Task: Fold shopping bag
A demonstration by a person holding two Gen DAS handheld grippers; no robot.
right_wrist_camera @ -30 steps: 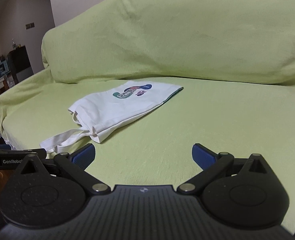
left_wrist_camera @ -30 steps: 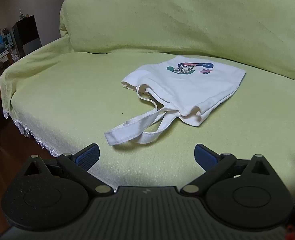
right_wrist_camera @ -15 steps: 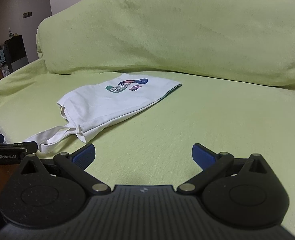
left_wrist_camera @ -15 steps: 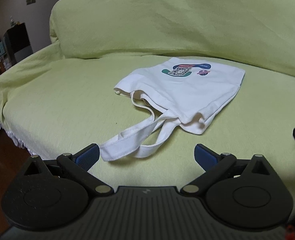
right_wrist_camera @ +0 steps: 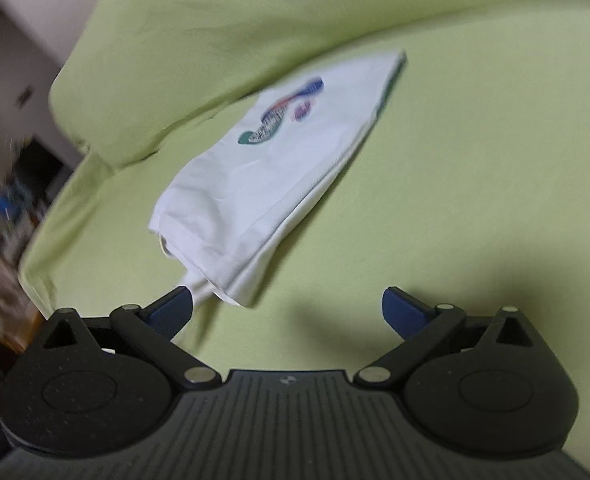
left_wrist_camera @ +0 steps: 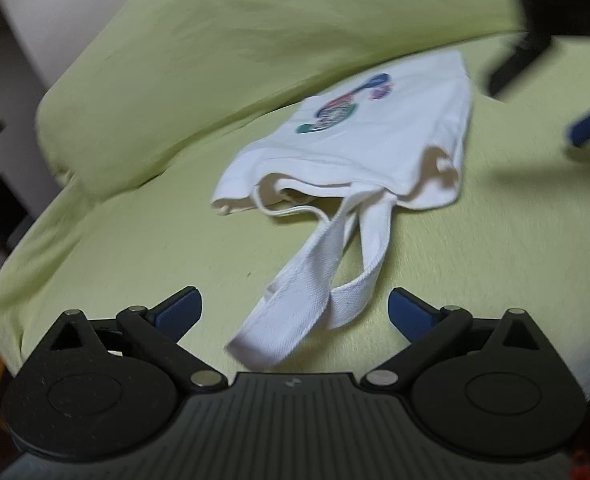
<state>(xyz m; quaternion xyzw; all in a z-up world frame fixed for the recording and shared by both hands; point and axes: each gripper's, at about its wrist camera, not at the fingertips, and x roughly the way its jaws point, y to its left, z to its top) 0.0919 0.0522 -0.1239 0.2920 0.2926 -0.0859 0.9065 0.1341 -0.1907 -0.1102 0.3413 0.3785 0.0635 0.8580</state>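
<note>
A white cloth shopping bag [left_wrist_camera: 379, 140] with a coloured print lies flat on the green-covered sofa seat [left_wrist_camera: 135, 248]. Its two handles [left_wrist_camera: 315, 280] trail toward me. My left gripper [left_wrist_camera: 295, 312] is open, and the handle loop lies between its blue fingertips, untouched. My right gripper [right_wrist_camera: 287, 308] is open over the seat just past the bag's [right_wrist_camera: 271, 168] near corner. Its left fingertip [right_wrist_camera: 171, 308] covers part of a handle. The right gripper also shows blurred in the left wrist view [left_wrist_camera: 555, 40], above and to the right of the bag.
The sofa backrest [left_wrist_camera: 255, 32] rises behind the bag. The seat's left edge [left_wrist_camera: 7, 280] drops to a dark floor. Dark furniture with small items [right_wrist_camera: 19, 196] stands at far left. Bare seat fabric [right_wrist_camera: 475, 180] lies right of the bag.
Both grippers have moved forward and down toward the bag and tilted. The handle loop now lies between my left fingertips. The bag has not moved.
</note>
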